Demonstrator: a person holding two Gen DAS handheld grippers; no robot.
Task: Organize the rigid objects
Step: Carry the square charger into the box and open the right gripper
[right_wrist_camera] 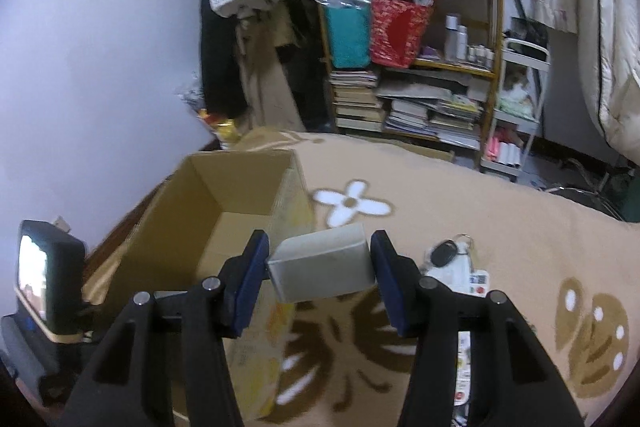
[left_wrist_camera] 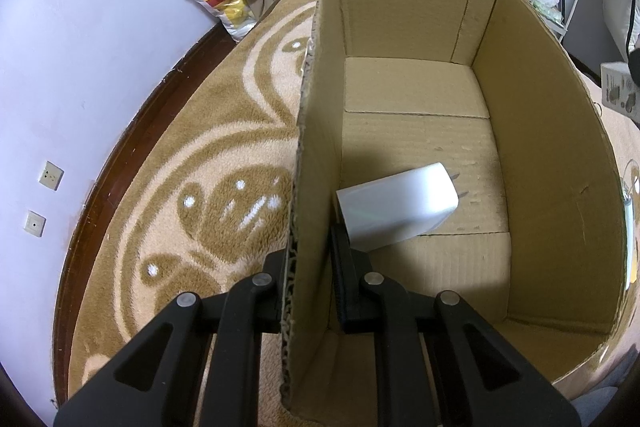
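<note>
Carpet keys (right_wrist_camera: 447, 251) beside right tongs (right_wrist_camera: 320, 267) only

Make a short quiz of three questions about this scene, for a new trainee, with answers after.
1. True or false: the left claw is clamped on the wall of the cardboard box.
2. What does the right claw hold?
3. Which item lies on the blanket to the right of the right claw? A) key fob B) spoon C) cup

Key
1. True.
2. A small grey box.
3. A.
</note>
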